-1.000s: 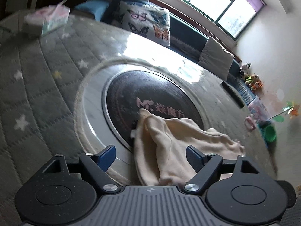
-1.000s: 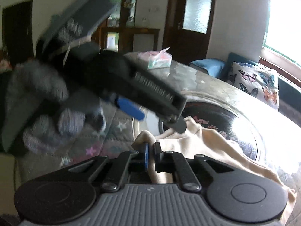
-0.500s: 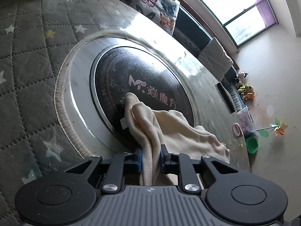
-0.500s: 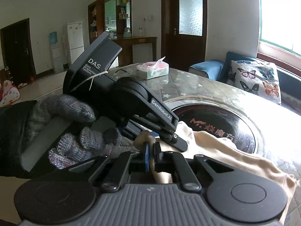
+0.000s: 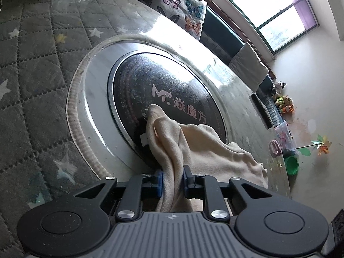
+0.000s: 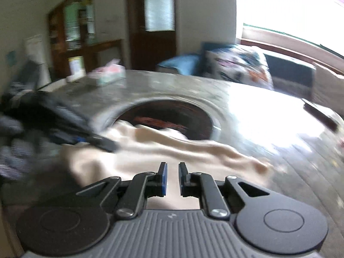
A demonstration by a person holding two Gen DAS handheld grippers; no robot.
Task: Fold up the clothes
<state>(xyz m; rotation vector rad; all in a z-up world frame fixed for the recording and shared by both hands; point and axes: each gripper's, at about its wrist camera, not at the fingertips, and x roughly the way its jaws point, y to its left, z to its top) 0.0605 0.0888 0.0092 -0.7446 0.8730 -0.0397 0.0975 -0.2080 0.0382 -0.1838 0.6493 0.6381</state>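
Note:
A cream cloth garment point(image 5: 206, 148) lies crumpled on the round table, partly over the dark glass hotplate point(image 5: 163, 90). My left gripper point(image 5: 173, 182) is shut on a bunched fold of the cloth at its near edge. In the blurred right wrist view the cloth point(image 6: 163, 148) lies ahead, and my right gripper point(image 6: 172, 177) stands slightly open above it with nothing between its fingers. The left gripper point(image 6: 92, 137) shows there at the left, on the cloth.
The table has a grey quilted star cover point(image 5: 32, 64) under glass. A tissue box point(image 6: 108, 74) stands at its far side. A bench with a butterfly cushion point(image 5: 182, 4) runs under the window. Toys and a green cup point(image 5: 291, 164) lie on the floor.
My left gripper closed on the cloth fold half a second ago and still holds it. My right gripper has let go of the cloth, opened a little and swung right.

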